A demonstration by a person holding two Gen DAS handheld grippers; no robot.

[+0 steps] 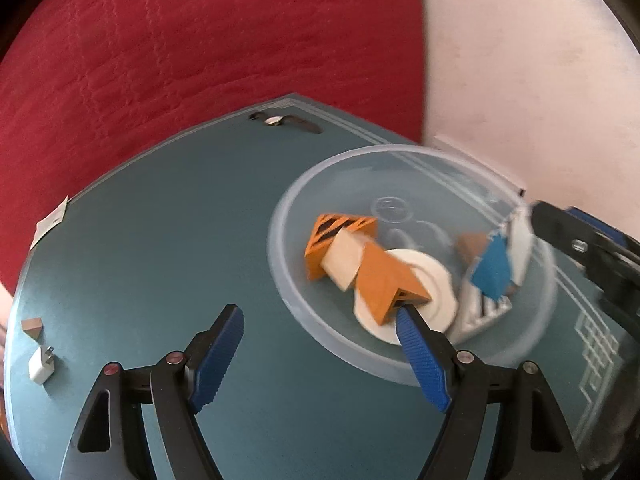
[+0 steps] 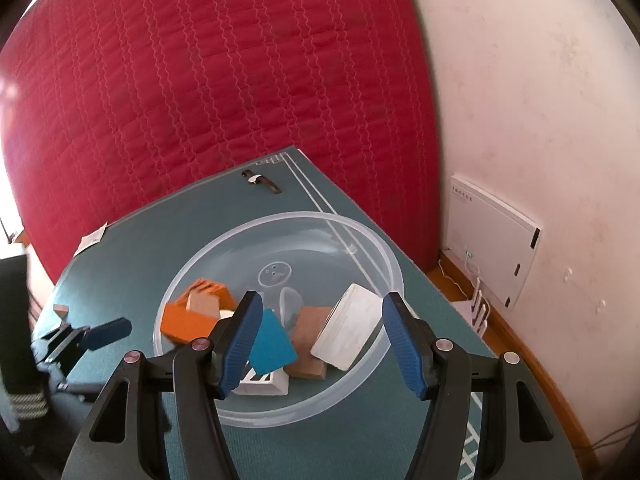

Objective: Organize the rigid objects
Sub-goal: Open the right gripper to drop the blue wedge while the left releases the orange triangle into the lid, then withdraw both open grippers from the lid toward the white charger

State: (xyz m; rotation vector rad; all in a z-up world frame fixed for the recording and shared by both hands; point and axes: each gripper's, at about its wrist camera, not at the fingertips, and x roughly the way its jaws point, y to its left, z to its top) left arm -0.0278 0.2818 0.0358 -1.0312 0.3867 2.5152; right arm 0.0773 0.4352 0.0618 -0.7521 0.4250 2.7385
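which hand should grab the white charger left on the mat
Left. The left gripper is open and empty on the side of the white charger; the right gripper hangs over the bowl.

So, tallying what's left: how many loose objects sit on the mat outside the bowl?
3: brown-strapped wristwatch at the far edge, small brown wedge block and white plug adapter at left.

Mat (image 1: 180, 240): you had teal, with pale line borders.
Quilt (image 2: 200, 100): red, stitched in wavy lines.
Bowl (image 2: 224, 256): clear plastic.
Striped block (image 1: 320, 236): orange with black diagonal stripes.
Wedge (image 1: 384, 280): plain orange.
Disc (image 1: 432, 276): white.
Triangle (image 2: 272, 340): blue.
Brown block (image 2: 310, 340): reddish brown.
Charger (image 1: 40, 366): white.
Pads (image 2: 244, 340): your gripper pads were ribbed blue on black arms.
Wall (image 2: 540, 100): off-white.
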